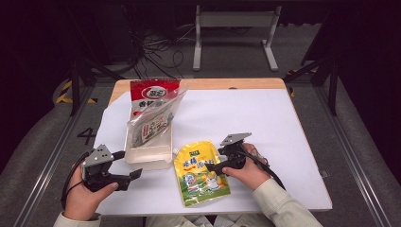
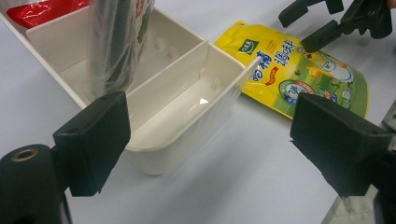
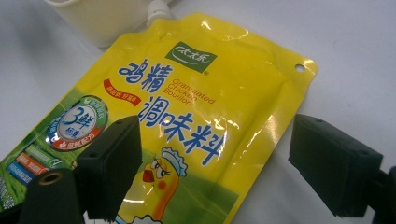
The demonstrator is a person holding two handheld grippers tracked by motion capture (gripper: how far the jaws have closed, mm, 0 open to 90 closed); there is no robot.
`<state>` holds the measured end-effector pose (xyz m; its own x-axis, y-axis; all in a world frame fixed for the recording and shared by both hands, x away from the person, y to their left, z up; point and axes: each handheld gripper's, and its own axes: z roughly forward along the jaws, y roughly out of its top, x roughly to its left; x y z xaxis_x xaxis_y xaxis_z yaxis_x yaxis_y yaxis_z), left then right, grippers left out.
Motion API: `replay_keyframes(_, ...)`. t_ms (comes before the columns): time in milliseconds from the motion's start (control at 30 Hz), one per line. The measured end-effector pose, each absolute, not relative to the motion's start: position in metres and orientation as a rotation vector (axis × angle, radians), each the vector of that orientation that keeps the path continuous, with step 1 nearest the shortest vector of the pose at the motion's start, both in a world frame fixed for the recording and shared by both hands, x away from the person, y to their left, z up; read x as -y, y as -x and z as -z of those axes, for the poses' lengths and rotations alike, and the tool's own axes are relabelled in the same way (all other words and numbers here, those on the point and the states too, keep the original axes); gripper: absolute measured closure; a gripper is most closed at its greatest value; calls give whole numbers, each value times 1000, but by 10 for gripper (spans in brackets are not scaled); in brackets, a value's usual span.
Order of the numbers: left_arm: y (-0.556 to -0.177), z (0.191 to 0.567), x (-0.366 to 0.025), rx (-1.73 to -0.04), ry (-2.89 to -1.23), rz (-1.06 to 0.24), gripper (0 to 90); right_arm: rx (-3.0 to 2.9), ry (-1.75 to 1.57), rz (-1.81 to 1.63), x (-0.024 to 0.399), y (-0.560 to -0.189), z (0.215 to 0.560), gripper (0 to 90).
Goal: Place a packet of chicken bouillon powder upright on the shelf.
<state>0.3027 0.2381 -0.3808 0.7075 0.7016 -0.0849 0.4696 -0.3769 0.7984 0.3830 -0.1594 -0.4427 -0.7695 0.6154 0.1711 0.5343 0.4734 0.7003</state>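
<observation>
A yellow stand-up pouch of chicken bouillon (image 1: 198,176) (image 3: 187,112) lies flat on the white table cover, its spout toward a cream divided bin (image 1: 147,161) (image 2: 187,149). My right gripper (image 1: 215,160) (image 3: 222,165) hovers open just over the pouch's right edge. One jaw is above the printed face and the other above the bare table. My left gripper (image 1: 127,164) (image 2: 217,144) stands open with nothing between its jaws, at the near left corner of the bin. The near compartment of the bin is empty.
A clear bag with a printed packet inside (image 1: 152,124) (image 2: 116,42) leans upright in the bin's far compartment. A red and white packet (image 1: 154,92) lies behind it. The wooden table edge (image 1: 246,84) runs along the back, with a metal frame beyond.
</observation>
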Motion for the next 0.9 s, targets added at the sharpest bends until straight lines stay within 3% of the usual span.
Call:
replay_keyframes(567, -304, 383, -235, -895, -2053, -325, 133, -2658, -1048, -1095, 150, -382, 451, 153)
replay_keyframes(900, -305, 383, -234, -888, -2063, -326, 133, -2660, -1057, -1051, 143, -381, 450, 230)
